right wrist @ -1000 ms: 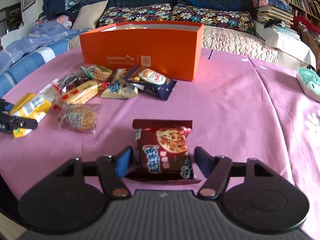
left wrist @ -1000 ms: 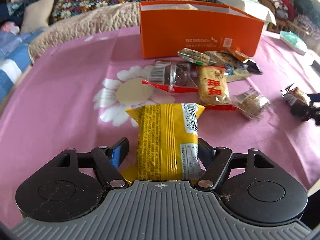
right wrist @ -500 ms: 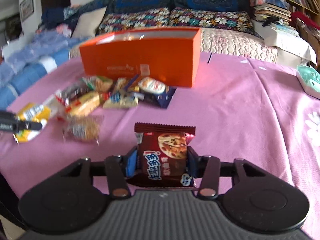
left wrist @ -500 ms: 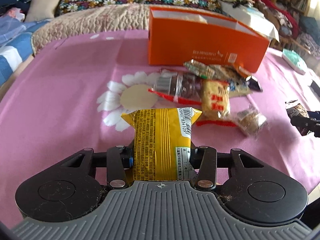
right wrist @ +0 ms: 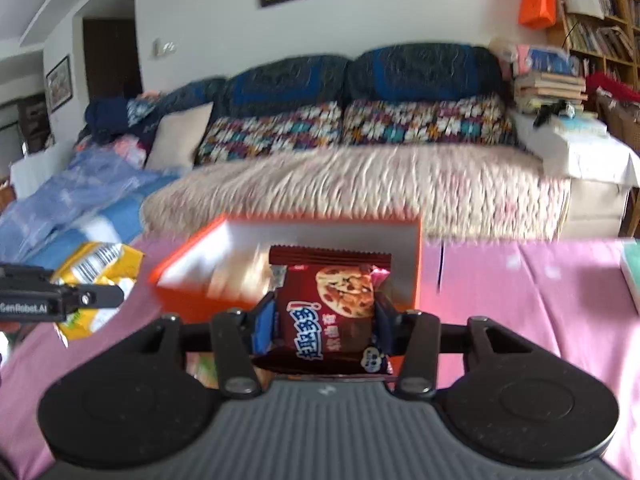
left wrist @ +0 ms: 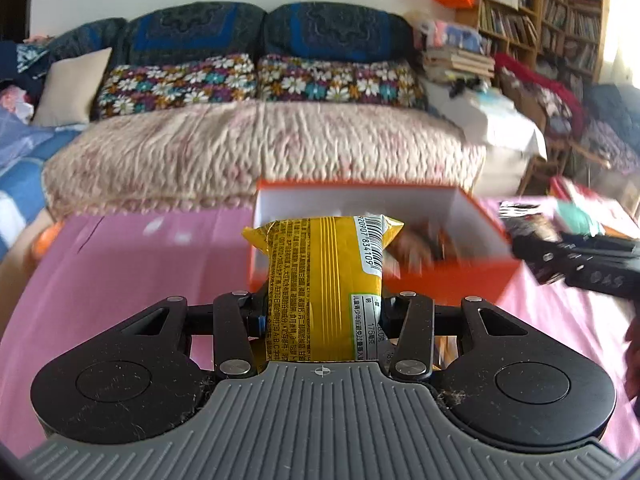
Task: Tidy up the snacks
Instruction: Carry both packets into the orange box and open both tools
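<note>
My left gripper is shut on a yellow snack packet, held up off the table in front of the open orange box. The box has a white inside with a few snacks lying in it. My right gripper is shut on a dark red cookie packet, also lifted, just before the same orange box. In the left wrist view the right gripper enters from the right with its packet. In the right wrist view the left gripper shows at the far left with the yellow packet.
A pink cloth covers the table. Behind it stands a sofa with a beige throw and flowered cushions. Stacked books and shelves fill the right side. A teal object lies at the table's right edge.
Both grippers closed on their packets, lifted them off the table and moved toward the orange box, which now lies close below both cameras. The loose snacks in front of the box have dropped from view.
</note>
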The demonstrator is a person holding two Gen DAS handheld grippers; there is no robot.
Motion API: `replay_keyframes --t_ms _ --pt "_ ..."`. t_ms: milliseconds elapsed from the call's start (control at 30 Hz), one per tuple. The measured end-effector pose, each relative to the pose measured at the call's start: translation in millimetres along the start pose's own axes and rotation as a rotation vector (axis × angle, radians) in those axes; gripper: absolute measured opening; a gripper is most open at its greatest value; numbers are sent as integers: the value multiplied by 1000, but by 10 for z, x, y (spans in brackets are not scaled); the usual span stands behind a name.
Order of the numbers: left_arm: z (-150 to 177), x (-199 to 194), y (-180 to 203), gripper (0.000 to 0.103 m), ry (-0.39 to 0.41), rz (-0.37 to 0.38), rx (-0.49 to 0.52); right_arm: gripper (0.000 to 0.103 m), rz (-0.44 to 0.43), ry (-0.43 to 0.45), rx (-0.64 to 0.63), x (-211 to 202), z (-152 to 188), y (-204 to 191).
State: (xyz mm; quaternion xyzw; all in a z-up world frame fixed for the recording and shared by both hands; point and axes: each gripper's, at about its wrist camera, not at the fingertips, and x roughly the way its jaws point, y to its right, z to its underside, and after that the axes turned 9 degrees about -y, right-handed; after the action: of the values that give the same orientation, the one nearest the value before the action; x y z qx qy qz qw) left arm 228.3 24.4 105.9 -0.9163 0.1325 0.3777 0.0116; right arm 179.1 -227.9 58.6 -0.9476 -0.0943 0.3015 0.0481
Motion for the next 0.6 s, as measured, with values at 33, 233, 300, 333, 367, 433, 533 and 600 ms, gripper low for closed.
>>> replay_keyframes --t_ms 33,233,300,333,367,433,533,600 --pt "-152 131 18 10 -3 4 -5 49 -5 16 12 124 -111 20" --pt "-649 922 66 10 -41 -52 -19 49 2 -12 79 863 -435 182" --pt "-698 1117 38 10 -45 -72 -21 49 9 -24 73 1052 -523 169" --pt "-737 1208 24 12 -45 -83 -17 49 12 -27 60 1127 -551 151" --pt "-736 1268 9 13 -41 -91 -10 50 12 -28 43 1175 -554 126" --pt "-763 1355 -20 32 -33 -134 -4 56 18 -41 7 1236 -565 73" --pt "-750 1224 -74 42 16 -143 -33 67 42 3 -1 1127 -574 71" --pt "-677 1043 -97 43 38 -116 -46 70 31 48 18 953 -619 85"
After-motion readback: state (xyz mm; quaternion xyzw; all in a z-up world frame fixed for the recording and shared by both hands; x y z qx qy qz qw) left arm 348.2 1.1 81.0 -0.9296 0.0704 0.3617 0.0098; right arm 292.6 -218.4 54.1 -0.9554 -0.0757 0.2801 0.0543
